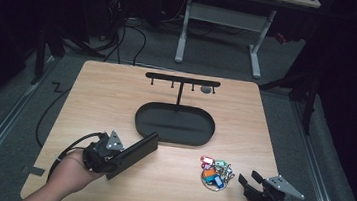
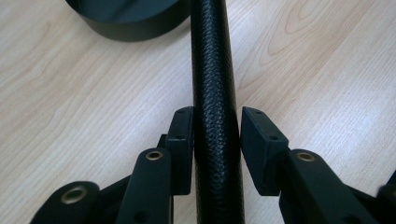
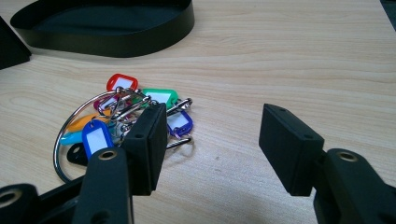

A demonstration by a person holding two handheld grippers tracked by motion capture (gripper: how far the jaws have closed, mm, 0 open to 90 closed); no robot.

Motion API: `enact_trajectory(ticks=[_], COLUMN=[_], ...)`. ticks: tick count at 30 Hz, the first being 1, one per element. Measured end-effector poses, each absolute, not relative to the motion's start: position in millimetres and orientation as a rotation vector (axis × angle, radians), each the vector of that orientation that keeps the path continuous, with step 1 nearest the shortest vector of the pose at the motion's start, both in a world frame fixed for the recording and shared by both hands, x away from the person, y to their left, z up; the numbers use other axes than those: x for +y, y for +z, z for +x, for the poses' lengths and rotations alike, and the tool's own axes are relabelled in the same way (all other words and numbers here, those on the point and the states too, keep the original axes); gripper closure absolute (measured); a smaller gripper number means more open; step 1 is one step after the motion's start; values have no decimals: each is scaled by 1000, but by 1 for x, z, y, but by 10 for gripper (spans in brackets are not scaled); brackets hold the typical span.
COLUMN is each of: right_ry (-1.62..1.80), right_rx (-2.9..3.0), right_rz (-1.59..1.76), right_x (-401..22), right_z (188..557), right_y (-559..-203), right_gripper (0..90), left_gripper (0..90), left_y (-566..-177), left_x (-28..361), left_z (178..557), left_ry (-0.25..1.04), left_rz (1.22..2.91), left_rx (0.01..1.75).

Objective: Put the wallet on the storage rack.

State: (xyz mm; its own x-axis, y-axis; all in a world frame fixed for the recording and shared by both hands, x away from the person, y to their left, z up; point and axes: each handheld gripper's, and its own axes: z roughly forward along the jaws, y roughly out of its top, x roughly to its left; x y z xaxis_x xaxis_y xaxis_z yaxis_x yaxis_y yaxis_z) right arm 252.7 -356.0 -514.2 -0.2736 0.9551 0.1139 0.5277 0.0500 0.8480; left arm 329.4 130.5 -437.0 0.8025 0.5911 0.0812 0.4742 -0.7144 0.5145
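The left gripper [image 1: 133, 151], tilted over the surface's [image 1: 117, 94] near-left corner, clamps a black bar [image 2: 215, 116]; the right gripper's [image 3: 212, 149] jaws stand apart beside the key tags [image 3: 123, 116].

1. We see a long black bar [image 1: 133, 153] with a pebbled leather-like skin, pinched at one end, angling toward the oval tray.
2. We see a bunch of coloured key tags [image 1: 215, 173] on a metal ring, lying flat on the bench.
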Motion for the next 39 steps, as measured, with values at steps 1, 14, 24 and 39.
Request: enact_trajectory(ticks=[1,14,24,39], right_ry=[1141,1140,1137,1136], right_rx=[1843,1840,1840,1837], right_rz=[1486,1489,1490,1487], right_x=[-356,-357,-357,-357], right_z=[253,252,252,251], right_y=[-514,-514,-514,-513], right_gripper=[425,425,427,427], left_gripper=[655,670,743,741], left_y=[-437,-444,-440,-416], left_x=[130,132,128,121], left_z=[330,335,329,330], left_ry=[324,255,339,456], left_rz=[2521,2555,2556,2524], left_rx=[795,797,719,593])
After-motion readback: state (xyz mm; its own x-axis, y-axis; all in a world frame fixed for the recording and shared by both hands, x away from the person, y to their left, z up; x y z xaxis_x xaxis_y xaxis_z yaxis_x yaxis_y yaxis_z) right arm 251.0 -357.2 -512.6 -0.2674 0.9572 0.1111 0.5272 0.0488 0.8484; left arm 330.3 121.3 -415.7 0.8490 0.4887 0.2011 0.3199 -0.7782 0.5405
